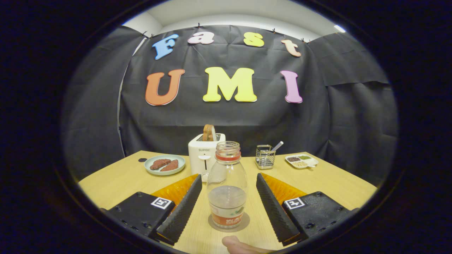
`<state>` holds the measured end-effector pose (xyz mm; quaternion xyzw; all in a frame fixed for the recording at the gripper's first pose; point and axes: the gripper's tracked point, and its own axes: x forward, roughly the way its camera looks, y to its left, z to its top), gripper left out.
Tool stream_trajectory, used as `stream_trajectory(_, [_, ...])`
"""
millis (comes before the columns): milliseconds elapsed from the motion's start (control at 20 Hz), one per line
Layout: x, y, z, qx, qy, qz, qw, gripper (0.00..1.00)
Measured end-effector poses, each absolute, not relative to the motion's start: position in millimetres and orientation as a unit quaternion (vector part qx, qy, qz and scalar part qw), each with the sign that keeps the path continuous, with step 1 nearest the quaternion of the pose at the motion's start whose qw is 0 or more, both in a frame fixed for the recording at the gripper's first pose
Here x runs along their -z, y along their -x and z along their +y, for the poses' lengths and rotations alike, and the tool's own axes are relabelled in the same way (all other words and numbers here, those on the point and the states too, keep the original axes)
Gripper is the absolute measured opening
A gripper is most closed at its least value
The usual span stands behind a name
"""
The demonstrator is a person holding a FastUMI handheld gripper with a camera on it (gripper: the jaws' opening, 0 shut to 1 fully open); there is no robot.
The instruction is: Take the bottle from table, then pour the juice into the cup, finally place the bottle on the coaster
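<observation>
Bottle (227, 185) stands upright on a round coaster (243, 222), cap off, clear w/ an orange band at the neck, liquid only in the lower part. It sits between the gripper (227, 192) fingers, which are spread wide, gap on both sides, nothing grasped. A fingertip (235, 244) shows just below. Beyond on the tabletop (116, 180): white toaster (204, 153) w/ bread, plate (164, 164) w/ two brown pieces, wire holder (265, 156), small divided dish (301, 161).
</observation>
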<state>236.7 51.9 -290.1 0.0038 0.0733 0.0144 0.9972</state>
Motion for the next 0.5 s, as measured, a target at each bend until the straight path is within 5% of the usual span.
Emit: stream_trajectory(500, [211,-179,42,-0.011,-0.006,0.062,0.998,1.0])
